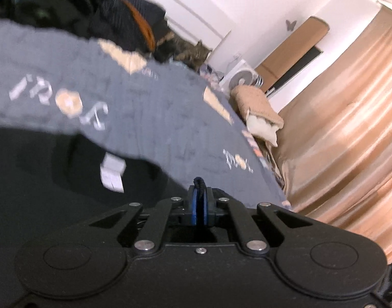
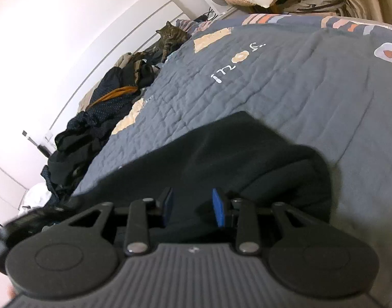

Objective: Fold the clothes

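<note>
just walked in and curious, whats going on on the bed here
A person is folding clothes on a grey quilt with a gripper in each hand. The left gripper is shut on an edge of a black garment. The right gripper hovers open over the same garment. A pile of dark clothes waits along the wall, with a cat beyond it.

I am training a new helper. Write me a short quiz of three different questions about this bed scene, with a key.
1. True or false: the left claw is shut on dark fabric.
2. Which animal is at the far end of the bed: A) dog B) cat C) rabbit?
3. Fill in: the black garment lies on a grey ____.

Key: 1 true; 2 B; 3 quilt.
</note>
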Motion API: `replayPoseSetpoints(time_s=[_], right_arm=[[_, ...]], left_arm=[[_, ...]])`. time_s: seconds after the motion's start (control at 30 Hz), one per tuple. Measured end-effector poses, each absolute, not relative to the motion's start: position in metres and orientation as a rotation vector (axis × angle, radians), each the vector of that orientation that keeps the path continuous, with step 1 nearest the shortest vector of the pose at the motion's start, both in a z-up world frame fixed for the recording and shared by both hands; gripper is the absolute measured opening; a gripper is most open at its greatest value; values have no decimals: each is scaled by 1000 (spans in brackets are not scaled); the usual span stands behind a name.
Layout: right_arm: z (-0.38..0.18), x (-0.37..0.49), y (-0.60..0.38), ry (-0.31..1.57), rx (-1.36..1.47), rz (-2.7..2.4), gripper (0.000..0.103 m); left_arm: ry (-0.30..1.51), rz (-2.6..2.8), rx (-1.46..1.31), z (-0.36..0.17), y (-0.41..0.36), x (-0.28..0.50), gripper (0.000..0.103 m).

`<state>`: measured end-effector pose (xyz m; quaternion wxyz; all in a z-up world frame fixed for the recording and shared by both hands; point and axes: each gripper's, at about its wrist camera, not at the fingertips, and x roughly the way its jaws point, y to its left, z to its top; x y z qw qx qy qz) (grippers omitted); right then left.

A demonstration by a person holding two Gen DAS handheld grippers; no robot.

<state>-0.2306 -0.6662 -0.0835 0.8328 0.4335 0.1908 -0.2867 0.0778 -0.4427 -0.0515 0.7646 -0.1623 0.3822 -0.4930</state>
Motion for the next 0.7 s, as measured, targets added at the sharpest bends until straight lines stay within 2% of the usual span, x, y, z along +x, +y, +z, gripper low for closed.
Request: replayPoseSetpoints(time_s=[0.17,0.3,0.43,0.57,0.7], right_arm=[[-79,-223,-657,417,910,-511,33],[-75,-214,-650,431,886,-484,33],[-82,-200,-641,475,822,-496,35],[-104,-183,-637,534,786,-527,36],[-121,-167,-629,620,663,-581,36]], left_arm=[[742,-990,-337,-8,-380,104,5],[737,-869,-278,3,-329,130,5],[813,-743,-227,-18,-295,156,5],[964,-697,-154,-63,-283,173,6],[990,-621,-185,-87,-268,172,17]])
